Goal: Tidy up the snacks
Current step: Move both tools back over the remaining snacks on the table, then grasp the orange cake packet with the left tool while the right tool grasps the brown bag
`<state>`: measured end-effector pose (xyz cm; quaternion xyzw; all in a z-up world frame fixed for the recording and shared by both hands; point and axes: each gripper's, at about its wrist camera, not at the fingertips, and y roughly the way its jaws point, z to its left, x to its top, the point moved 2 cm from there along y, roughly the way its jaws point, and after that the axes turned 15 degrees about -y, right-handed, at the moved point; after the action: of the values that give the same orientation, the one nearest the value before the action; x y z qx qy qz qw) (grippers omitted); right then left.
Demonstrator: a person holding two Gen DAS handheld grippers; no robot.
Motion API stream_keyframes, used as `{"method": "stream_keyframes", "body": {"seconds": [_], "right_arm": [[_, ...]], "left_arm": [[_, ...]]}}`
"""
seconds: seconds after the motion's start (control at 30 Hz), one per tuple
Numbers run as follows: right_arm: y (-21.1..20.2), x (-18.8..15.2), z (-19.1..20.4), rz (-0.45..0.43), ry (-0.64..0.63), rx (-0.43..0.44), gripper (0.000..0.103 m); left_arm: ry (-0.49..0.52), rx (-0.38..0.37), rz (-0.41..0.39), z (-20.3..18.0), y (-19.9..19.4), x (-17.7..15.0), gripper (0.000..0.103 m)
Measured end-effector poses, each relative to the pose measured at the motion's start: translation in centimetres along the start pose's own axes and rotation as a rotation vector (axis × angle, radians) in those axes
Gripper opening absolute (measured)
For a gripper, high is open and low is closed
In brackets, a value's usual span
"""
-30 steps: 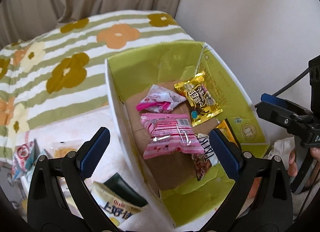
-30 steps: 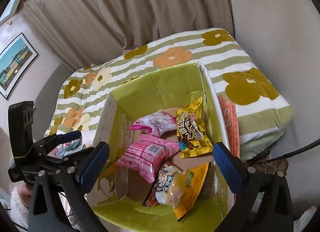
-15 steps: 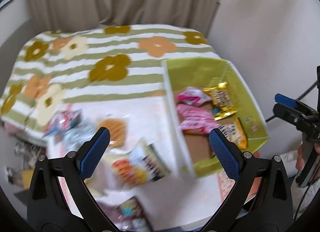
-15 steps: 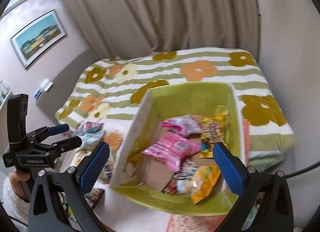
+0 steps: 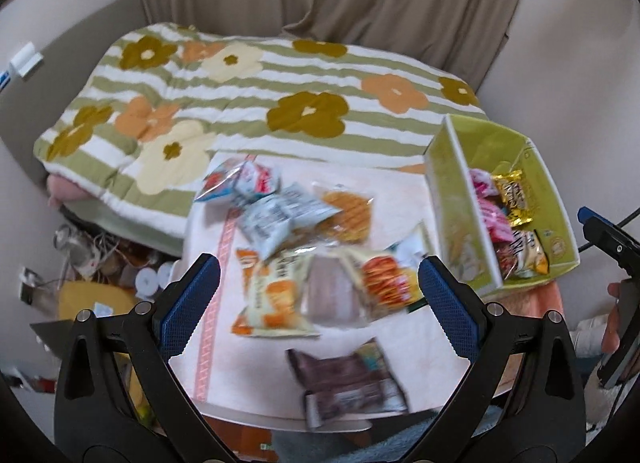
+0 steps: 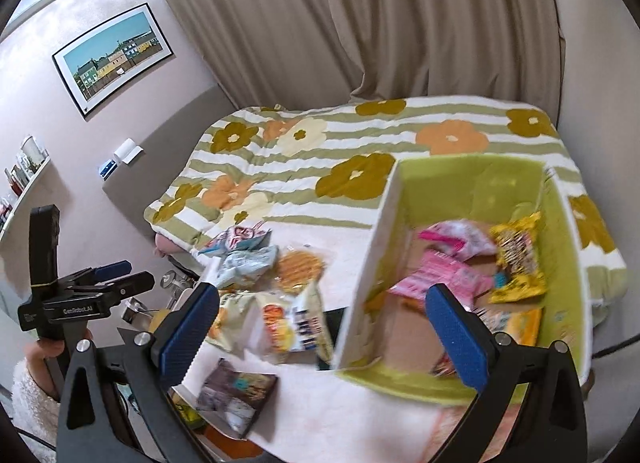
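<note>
Hovering both empty, wide-open grippers, left gripper [image 5: 318,295] and right gripper [image 6: 322,327], I am scanning loose snack packets [image 5: 304,247] on the table [image 5: 404,347], left of the green box [image 5: 560,207] collecting sorted snacks.

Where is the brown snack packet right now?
In the left wrist view, the brown packet lies on the table's near edge, apart from the snack pile.

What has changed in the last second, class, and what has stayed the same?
Both grippers pulled back from above the green box; the left gripper swung toward the loose snack packets on the table. Nothing was gripped or released. Both remain open and empty; the box's contents are unchanged.
</note>
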<state>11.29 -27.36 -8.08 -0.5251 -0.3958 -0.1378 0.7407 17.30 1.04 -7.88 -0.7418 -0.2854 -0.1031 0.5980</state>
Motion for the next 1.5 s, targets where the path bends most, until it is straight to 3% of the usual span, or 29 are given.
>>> {"method": "stream_keyframes", "body": {"seconds": [0.23,0.5,0.9,1.13,1.37,1.43,1.5], "right_arm": [[3.3,-1.6,4.2,0.065,0.095,-0.071,0.103],[7.1,-4.6,7.9,0.140,0.219,-0.126,0.103],[12.2,-11.0,10.8,0.299,0.367,-0.025,0.103],[14.2,-13.9,11.7,0.358,0.414,0.064,0.103],[14.8,-15.6,11.2,0.364,0.492,0.134,0.103],[15.0,-15.8,11.1,0.368,0.499,0.143,0.103],[15.0,-16.0,11.0,0.367,0.505,0.153,0.103]], "left_arm": [[0.015,-0.052,0.126,5.3,3.4,0.0,0.099],[0.085,-0.135,0.273,7.2,8.8,-0.8,0.099],[0.115,-0.169,0.426,7.7,16.0,-2.4,0.099],[0.121,-0.141,0.450,8.0,18.5,-3.5,0.099],[0.120,-0.137,0.454,7.7,19.7,-4.0,0.098],[0.118,-0.135,0.453,7.3,20.1,-4.0,0.093],[0.118,-0.132,0.457,7.0,20.5,-4.1,0.080]]}}
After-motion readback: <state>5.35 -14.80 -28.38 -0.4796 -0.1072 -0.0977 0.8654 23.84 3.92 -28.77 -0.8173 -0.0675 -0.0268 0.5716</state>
